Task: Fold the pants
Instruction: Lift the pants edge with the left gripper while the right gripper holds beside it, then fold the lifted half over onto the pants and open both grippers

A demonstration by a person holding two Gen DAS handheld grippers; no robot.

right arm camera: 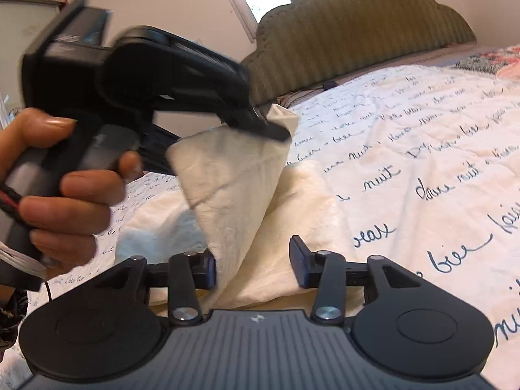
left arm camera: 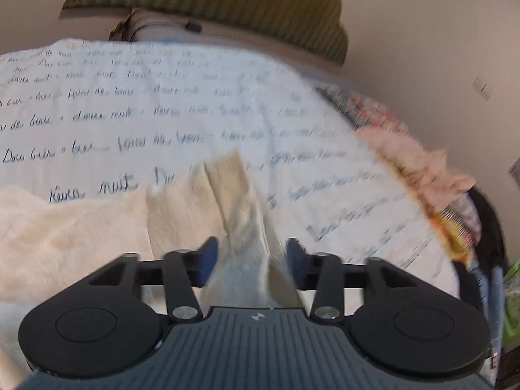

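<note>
Cream pants on a script-printed bedspread, both grippers standing open around lifted fabric.

In the left wrist view the left gripper has its blue pads apart, a raised fold of the cream pants between them, pressed by neither. In the right wrist view the right gripper is parted at lower centre, cloth brushing only its left pad; the pants hang mid-frame over the bedspread. A hand at left grips the other tool. An olive headboard sits upper right.
</note>
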